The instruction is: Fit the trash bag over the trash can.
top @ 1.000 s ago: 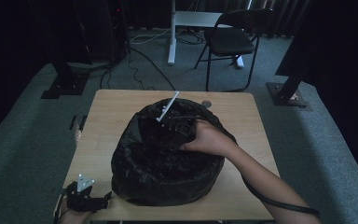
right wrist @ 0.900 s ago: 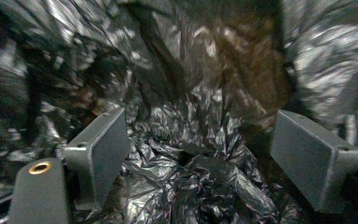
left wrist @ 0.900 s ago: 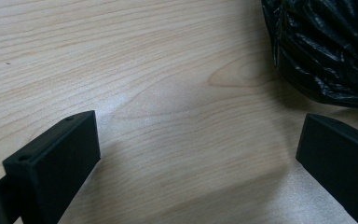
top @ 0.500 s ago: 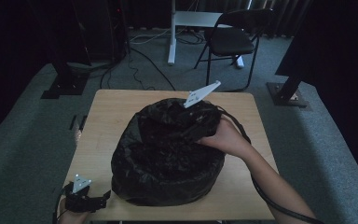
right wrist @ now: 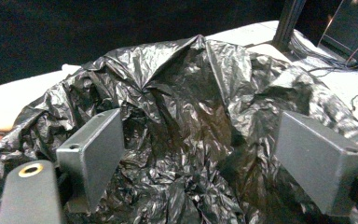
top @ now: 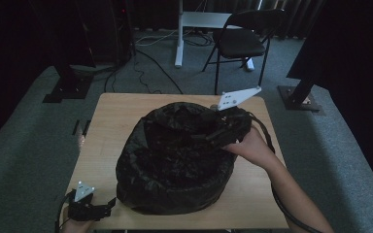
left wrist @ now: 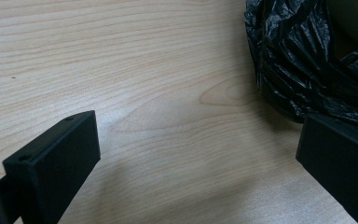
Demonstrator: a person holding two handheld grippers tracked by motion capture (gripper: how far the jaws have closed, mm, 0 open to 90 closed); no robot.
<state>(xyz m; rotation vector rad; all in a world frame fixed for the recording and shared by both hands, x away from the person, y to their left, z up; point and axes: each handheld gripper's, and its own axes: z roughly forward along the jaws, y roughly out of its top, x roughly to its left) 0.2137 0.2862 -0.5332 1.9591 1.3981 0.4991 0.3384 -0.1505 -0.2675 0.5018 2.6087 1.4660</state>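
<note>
No readable text, label, brand, number or sign appears on the black plastic bag (top: 175, 160) or the counter (top: 111, 121).

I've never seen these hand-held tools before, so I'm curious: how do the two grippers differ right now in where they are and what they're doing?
The left gripper sits at the table's near left corner, beside the black plastic bag; the right gripper is raised over the bag's far right rim. The left gripper's jaws frame bare wood, the bag at one side; the right gripper's jaws frame crumpled plastic. Both have their jaws wide apart and hold nothing, and each carries a grey plate.
</note>
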